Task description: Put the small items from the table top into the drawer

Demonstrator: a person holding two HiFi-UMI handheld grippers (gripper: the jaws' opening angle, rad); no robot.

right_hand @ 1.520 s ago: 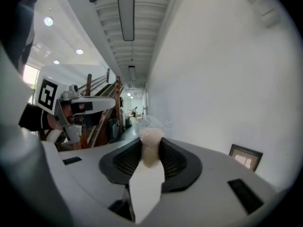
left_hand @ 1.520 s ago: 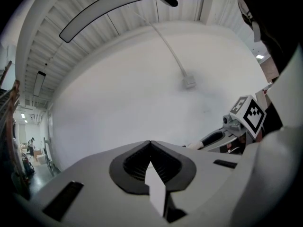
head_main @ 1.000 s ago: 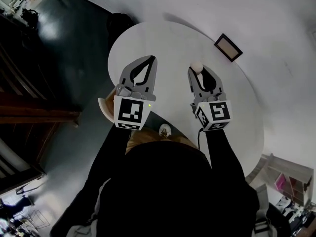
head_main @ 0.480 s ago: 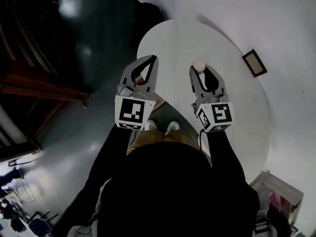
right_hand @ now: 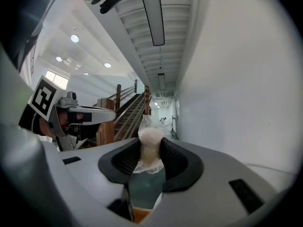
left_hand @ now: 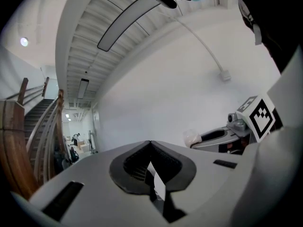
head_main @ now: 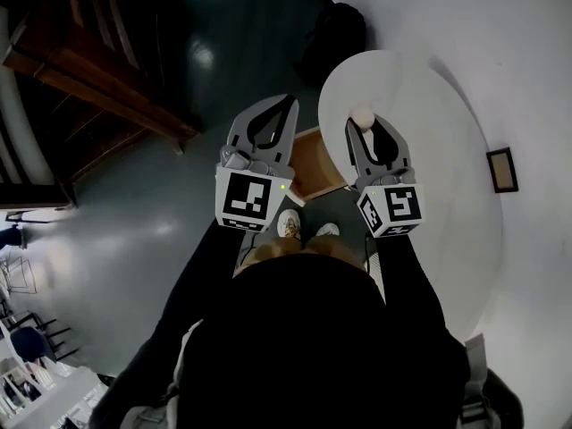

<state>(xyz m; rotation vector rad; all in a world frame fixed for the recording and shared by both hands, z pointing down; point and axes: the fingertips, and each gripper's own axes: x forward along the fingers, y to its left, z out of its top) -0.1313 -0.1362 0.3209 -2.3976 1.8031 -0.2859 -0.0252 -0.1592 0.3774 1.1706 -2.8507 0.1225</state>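
**A:** What does the head view give you?

**B:** I look steeply down on both arms in black sleeves. My left tongs point(head_main: 290, 102) are at the centre left, over the dark floor, with the tips pressed together and nothing between them. My right tongs point(head_main: 361, 123) are at the centre right, and they pinch a small wrapped item point(head_main: 361, 115) at the very tips. In the picture the item is over the left edge of the round white tabletop point(head_main: 429, 150). Between the two tongs, a little lower, the drawer point(head_main: 315, 162) stands open with its wooden inside showing. The item is not in it. It is held up and to the right of it in the frame. Two light shoes point(head_main: 288, 224) show just under the drawer.

**A:** And the left gripper view?

**B:** The jaws meet in the lower middle and are clenched on nothing. At the right of the frame I see the right tongs from the side, with the pale item at their tip. A wooden staircase point(left_hand: 28, 126) is at the left edge.

**A:** The right gripper view?

**B:** There the two pads squeeze the item on both sides. It is something pale inside clear crinkled plastic. The left tongs appear at the left, and the staircase is behind.
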